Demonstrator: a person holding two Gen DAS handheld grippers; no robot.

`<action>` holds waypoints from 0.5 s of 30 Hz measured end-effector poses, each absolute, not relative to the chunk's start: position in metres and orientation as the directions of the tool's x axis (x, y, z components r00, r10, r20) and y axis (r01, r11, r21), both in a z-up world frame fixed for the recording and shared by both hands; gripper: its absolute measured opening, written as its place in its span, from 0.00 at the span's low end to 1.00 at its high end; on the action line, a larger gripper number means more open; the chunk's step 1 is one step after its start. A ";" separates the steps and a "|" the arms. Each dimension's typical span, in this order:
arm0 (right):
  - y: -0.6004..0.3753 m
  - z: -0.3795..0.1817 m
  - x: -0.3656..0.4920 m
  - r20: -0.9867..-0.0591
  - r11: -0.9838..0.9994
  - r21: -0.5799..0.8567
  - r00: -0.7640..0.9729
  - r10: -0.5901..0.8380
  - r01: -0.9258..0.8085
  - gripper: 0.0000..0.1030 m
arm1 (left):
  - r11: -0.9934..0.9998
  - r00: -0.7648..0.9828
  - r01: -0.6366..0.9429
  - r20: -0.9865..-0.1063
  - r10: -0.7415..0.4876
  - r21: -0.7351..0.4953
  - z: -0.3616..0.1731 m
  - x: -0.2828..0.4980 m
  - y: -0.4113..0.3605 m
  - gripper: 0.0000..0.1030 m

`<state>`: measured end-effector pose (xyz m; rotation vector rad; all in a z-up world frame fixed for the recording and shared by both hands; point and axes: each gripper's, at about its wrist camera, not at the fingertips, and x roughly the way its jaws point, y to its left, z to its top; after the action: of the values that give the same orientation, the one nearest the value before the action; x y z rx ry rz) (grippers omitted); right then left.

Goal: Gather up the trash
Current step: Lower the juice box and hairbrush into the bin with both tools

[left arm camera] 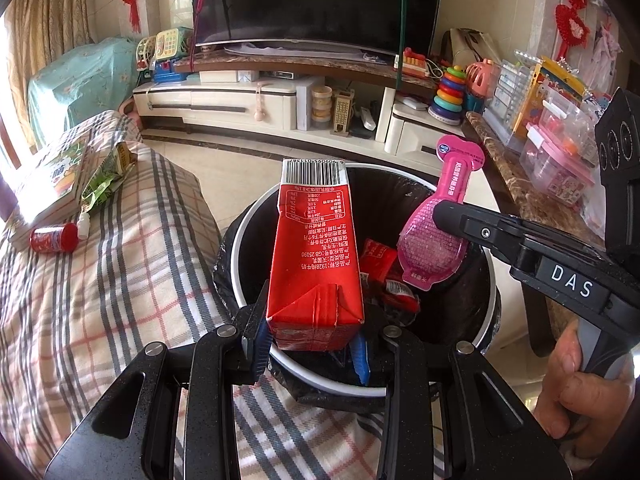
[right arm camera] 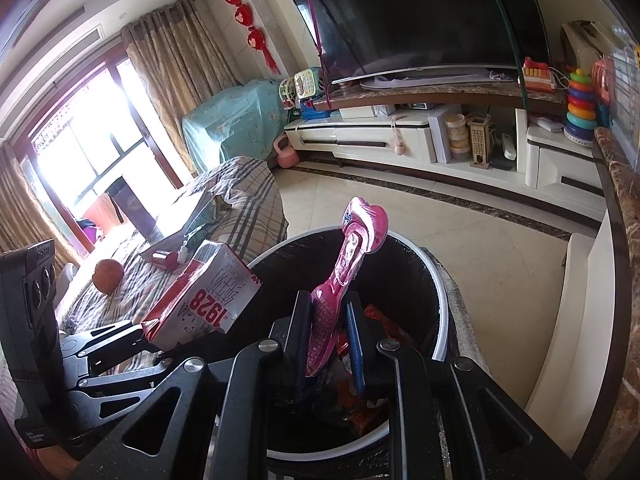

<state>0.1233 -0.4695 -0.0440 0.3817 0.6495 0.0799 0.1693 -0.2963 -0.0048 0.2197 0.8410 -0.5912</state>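
At the left edge of the left wrist view, on the plaid cover (left arm camera: 120,240), more rubbish waits: a small red bottle (left arm camera: 55,237), a green wrapper (left arm camera: 105,178) and a flat box (left arm camera: 48,176). It lies well apart from the bin, likely the next load.

Moving to the centre, the left gripper (left arm camera: 310,344) is clamped on the base of a red milk carton (left arm camera: 314,252). The carton sits between the blue-padded fingers (left arm camera: 258,344), gripped at its folded bottom end and pointing away over the open mouth of the bin (left arm camera: 256,216). Held there, it should drop straight into the black liner once the fingers spread; red wrappers (left arm camera: 384,272) already lie inside.

Toward the right of that view, the right gripper (right arm camera: 328,336) reaches in from the side, with the person's hand (left arm camera: 580,384) on its handle at lower right. It is closed on a pink toothbrush pack (right arm camera: 348,276), pinched at the wide lower end, the narrow top sticking up past the far rim. The right wrist view shows the pack thin between the narrow fingers, also over the bin, so both pieces look ready for release.
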 end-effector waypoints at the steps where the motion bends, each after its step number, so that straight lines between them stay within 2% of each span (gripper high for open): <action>1: -0.470 -0.044 0.124 -0.576 0.927 0.371 0.795 0.191 0.046 0.16 | 0.819 0.518 0.572 -0.755 -0.403 -0.045 -0.005 0.170 -0.296 0.30; 15: -0.472 -0.044 0.129 -0.583 0.930 0.365 0.790 0.188 0.049 0.16 | 0.816 0.511 0.577 -0.761 -0.400 -0.041 -0.008 0.173 -0.302 0.30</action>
<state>0.1290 -0.4723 -0.0436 0.3761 0.6592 0.0768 0.1731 -0.3015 -0.0078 0.2291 0.8504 -0.5941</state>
